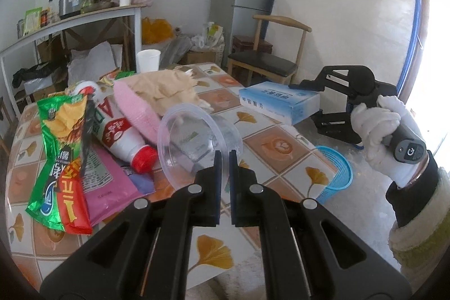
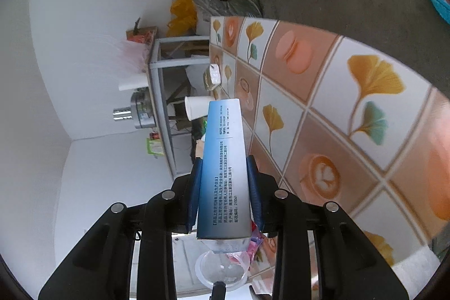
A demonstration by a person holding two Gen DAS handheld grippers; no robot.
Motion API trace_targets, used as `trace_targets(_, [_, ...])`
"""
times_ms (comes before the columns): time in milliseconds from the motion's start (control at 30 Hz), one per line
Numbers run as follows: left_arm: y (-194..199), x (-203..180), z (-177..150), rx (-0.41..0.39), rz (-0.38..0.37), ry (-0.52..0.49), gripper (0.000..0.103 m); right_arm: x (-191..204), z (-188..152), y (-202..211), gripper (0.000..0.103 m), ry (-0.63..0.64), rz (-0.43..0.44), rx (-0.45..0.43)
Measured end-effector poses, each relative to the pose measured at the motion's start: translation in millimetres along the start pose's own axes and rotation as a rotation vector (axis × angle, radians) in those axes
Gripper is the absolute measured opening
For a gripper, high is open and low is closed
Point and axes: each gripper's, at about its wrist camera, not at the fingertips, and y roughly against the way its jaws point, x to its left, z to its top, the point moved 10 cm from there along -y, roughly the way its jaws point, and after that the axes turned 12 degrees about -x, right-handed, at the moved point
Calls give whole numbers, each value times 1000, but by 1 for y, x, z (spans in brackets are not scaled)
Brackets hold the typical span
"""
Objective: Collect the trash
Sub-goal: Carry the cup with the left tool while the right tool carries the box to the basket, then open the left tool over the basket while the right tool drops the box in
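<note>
Left gripper (image 1: 225, 156) nearly closed, its two blue-padded fingers pinching the near rim of a clear plastic container (image 1: 197, 142). Container tilted up on its edge, open mouth turned toward the camera and a little to the left, lower rim touching the table (image 1: 284, 148).

Right gripper (image 2: 223, 187) half open, clamped on a blue and white box (image 2: 222, 167) from both long sides. Seen from the left wrist, box held flat over the far right corner of the table, long axis running from the gripper at the right toward the table middle at the left, the printed top face upward. In the right wrist view, long axis straight along the fingers, far end pointing away from the camera. Whether the box touches the tablecloth or hangs just above it, cannot tell. Right hand (image 1: 379, 128) in a white glove around the gripper handle.

On the left half of the table, a heap: green snack bag (image 1: 59, 137), red packet (image 1: 71, 201), pink wrapper (image 1: 109, 187), white bottle (image 1: 118, 134) lying with the red cap toward the camera, pink cloth (image 1: 135, 108), crumpled beige paper (image 1: 166, 89). White paper cup (image 1: 148, 60) upright at the far edge. Blue basket (image 1: 336, 173) on the floor, just beside the right edge of the table.
</note>
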Motion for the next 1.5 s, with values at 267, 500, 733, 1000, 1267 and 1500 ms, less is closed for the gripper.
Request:
trace_targets(267, [-15, -50, 11, 14, -99, -47, 3, -13, 37, 79, 30, -40, 55, -115])
trace_targets(500, [-53, -121, 26, 56, -256, -113, 3, -41, 81, 161, 30, -88, 63, -263])
trace_targets(733, [-116, -209, 27, 205, -443, -108, 3, -96, 130, 243, 30, -173, 32, -431])
trace_targets(1000, [-196, -304, -7, 429, -574, -100, 3, -159, 170, 282, 30, -280, -30, -542])
trace_targets(1267, [-268, -383, -28, 463, -584, -174, 19, -189, 229, 272, 34, -287, -125, -582])
trace_targets(1500, [-310, -394, -57, 539, -549, -141, 62, -246, 276, 262, 52, -215, -388, -609])
